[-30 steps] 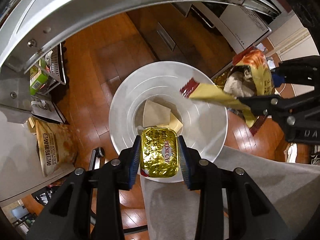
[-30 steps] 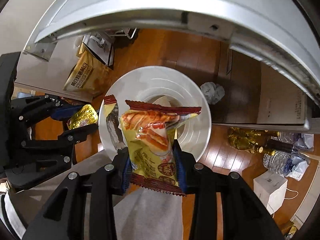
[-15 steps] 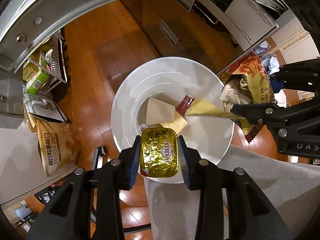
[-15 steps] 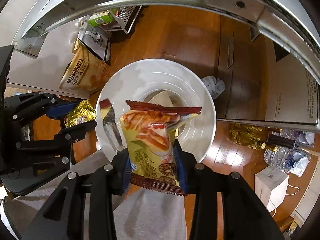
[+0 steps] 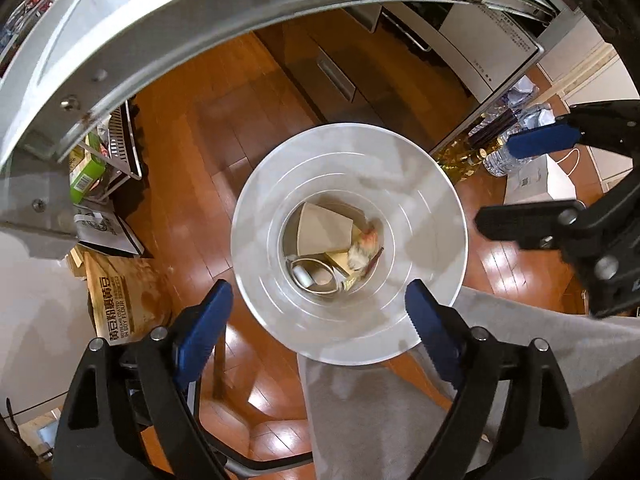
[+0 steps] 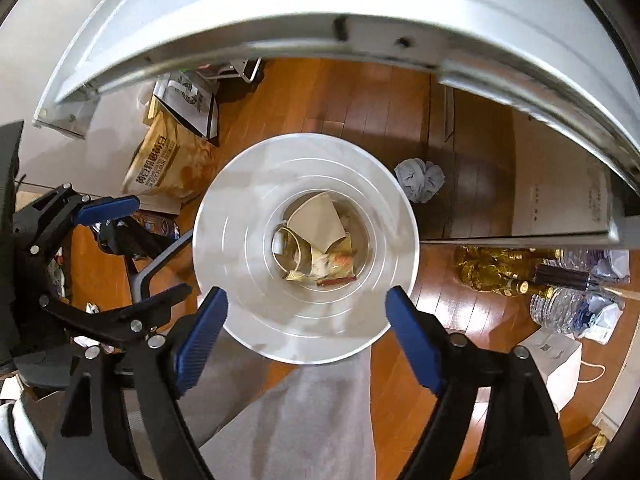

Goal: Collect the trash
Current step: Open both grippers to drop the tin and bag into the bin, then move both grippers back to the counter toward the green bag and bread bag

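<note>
The black left gripper with blue-padded fingers is held pointing downward, jaws spread wide, nothing gripped; the matching black right gripper is held likewise.

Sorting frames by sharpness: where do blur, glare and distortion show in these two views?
Left wrist view: snack wrapper in the white bin is smeared; floor glare near bottom. Right wrist view: the metal edge bows from fisheye, slightly soft; crumpled paper reads clearly.

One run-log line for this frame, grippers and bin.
left gripper: open, empty | right gripper: open, empty | white bin: snack wrapper inside | crumpled paper: on floor
</note>
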{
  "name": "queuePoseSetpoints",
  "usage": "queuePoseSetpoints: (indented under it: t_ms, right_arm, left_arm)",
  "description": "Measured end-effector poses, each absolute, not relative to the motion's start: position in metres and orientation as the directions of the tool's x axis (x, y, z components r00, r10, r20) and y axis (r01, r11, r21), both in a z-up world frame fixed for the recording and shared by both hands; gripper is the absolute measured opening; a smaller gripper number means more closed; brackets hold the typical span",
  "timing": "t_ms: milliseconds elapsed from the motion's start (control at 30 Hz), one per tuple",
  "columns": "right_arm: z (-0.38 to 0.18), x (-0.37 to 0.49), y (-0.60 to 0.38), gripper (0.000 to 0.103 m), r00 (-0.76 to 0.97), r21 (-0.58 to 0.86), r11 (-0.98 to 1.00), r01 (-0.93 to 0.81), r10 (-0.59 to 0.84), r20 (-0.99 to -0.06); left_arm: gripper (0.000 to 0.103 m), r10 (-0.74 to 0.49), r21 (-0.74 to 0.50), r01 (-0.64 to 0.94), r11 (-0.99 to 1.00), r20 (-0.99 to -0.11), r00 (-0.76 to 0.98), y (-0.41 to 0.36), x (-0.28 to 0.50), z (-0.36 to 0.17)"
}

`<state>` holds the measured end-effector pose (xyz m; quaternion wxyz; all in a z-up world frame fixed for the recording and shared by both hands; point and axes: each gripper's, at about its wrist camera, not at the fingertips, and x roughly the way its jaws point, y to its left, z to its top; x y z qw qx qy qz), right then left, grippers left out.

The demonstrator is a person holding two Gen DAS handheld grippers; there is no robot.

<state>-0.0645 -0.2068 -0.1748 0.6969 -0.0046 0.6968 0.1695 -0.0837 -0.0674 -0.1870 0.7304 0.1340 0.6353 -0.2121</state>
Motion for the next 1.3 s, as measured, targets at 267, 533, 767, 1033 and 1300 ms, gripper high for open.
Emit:
queuePoseSetpoints:
  t_ms: [267, 533, 767, 1033, 1300]
  right_arm:
    - [-0.113, -0.074, -0.224, 0.086, 0.065, 0.266, 0.926, -0.266, 0.293, -0.954]
    - [-0.016, -0.073, -0.236, 0.093, 0.298, 0.313, 0.913, -0.263, 0.385, -0.873]
    - [0.047, -0.049, -0.236, 0.099, 0.650, 0.087, 0.958, -0.274, 0.251, -0.717]
    - [0.030, 0.005, -0.225, 0.099, 0.592, 0.097, 0.957, -0.273, 0.247, -0.767]
    - [-0.020, 0.049, -0.161, 0.099, 0.426, 0.009, 0.809, -0.588, 0.319, -0.847]
  left_arm:
    - [0.089, -0.194, -0.085, 0.457, 0.885, -0.961, 0.197, -0.052, -0.093, -0.133]
    - [0.091, -0.231, -0.062, 0.380, 0.923, -0.879, 0.417, -0.046, -0.077, -0.044]
    - [0.101, -0.173, -0.032, 0.235, 0.972, -0.770, 0.614, -0.027, -0.042, 0.008]
    - [0.101, -0.154, -0.091, 0.135, 0.987, -0.779, 0.608, -0.006, 0.002, 0.010]
    - [0.101, -0.266, -0.261, 0.091, 0.961, -0.783, 0.562, 0.021, 0.004, 0.001]
